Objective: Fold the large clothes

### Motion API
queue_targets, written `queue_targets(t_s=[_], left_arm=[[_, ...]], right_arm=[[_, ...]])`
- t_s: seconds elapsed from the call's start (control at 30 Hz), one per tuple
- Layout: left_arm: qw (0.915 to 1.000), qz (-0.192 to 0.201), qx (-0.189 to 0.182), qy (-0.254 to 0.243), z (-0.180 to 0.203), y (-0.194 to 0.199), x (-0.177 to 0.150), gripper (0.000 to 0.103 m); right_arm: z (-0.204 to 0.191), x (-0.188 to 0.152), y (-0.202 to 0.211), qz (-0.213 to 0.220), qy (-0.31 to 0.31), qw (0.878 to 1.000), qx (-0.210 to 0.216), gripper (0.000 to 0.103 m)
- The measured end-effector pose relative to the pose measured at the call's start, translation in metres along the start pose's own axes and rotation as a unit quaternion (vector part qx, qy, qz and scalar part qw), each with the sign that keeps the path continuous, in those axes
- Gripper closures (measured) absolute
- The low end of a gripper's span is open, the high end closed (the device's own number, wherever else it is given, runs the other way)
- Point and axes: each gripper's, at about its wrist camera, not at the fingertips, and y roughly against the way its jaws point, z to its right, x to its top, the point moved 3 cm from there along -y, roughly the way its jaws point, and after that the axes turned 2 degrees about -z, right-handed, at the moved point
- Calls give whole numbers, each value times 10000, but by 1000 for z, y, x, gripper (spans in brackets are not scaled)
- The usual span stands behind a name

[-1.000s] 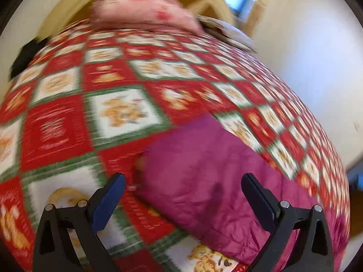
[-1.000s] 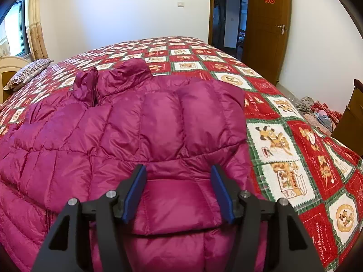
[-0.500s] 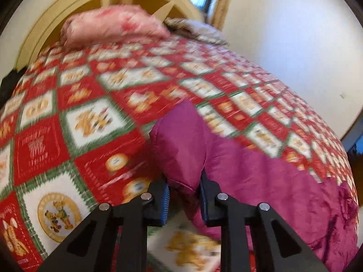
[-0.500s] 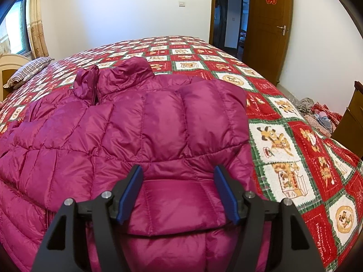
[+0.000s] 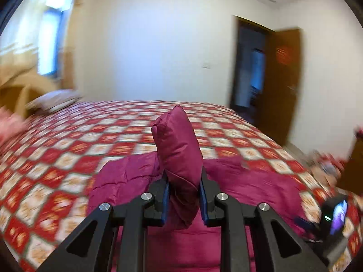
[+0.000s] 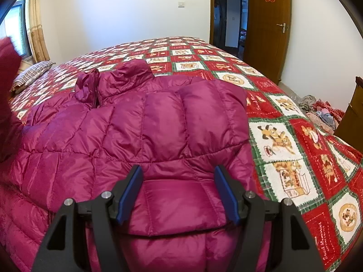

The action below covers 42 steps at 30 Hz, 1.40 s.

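Note:
A magenta quilted puffer jacket (image 6: 140,131) lies spread on the bed, collar toward the far side. Its right sleeve (image 6: 199,117) is folded across the body. My right gripper (image 6: 179,181) is open just above the sleeve's cuff, holding nothing. My left gripper (image 5: 183,183) is shut on the left sleeve (image 5: 179,145) and holds its cuff end up in the air above the rest of the jacket (image 5: 249,183). The lifted sleeve also shows at the left edge of the right wrist view (image 6: 6,68).
The bed carries a red, white and green patchwork quilt (image 6: 283,136). A striped pillow (image 6: 31,77) lies at the far left by the window. A brown door (image 6: 267,25) stands open at the back. Clothes are piled (image 6: 322,111) on the floor to the right.
My left gripper closed on the left sleeve's end, lifted it off the quilt and swung round toward the door. My right gripper stayed open over the folded sleeve.

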Motion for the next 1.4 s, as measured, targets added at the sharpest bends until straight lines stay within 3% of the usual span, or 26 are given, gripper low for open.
queue_targets(t_s=[0.1, 0.23, 0.3, 0.4, 0.47, 0.53, 0.6, 0.73, 0.93, 1.03, 1.13, 1.23, 1.27, 1.33, 1.4], left_arm=[[9985, -344, -200, -370, 43, -19, -21, 81], [9926, -991, -191, -668, 68, -50, -54, 81], [9877, -1359, -358, -678, 75, -63, -66, 79], [9803, -1784, -657, -536, 79, -72, -78, 68], [9781, -1832, -895, -412, 81, -69, -79, 49], [9754, -1884, -1104, -288, 79, -63, -80, 38], [9732, -1930, -1225, -239, 78, -52, -82, 36], [9781, -1833, -950, -243, 68, -19, -90, 35], [9853, -1633, -494, -53, 14, 23, -95, 35], [9897, -1405, -248, 138, -21, 34, -93, 35], [9885, -1436, 61, 475, -51, 32, -97, 35], [9854, -1567, 334, 569, -69, 29, -97, 35], [9853, -1550, 396, 596, -73, 32, -96, 35], [9863, -1449, 446, 657, -81, 37, -91, 35], [9876, -1334, 480, 675, -89, 43, -84, 35]], right_arm=[[2, 0, 0, 11, -53, 10000, 57, 35], [5, 0, 1, 32, -198, 9996, 187, 35], [8, -1, 1, 48, -272, 9993, 258, 35], [10, -1, 1, 58, -351, 9988, 328, 35], [10, -1, 1, 59, -369, 9987, 346, 35], [10, -1, 1, 59, -391, 9986, 360, 35], [12, -1, 2, 62, -426, 9983, 394, 35], [12, -1, 2, 64, -432, 9983, 386, 35], [15, -2, 17, 120, -513, 9980, 351, 34], [5, -4, 54, 604, -412, 9967, 364, 31], [-25, 6, 82, 1052, -63, 9934, 461, 3], [-53, 19, 75, 913, 298, 9951, 239, 0], [-60, 22, 65, 741, 414, 9963, 98, 2], [-68, 23, 39, 291, 540, 9981, -97, 18], [-70, 16, 17, -201, 523, 9984, 104, 67]])
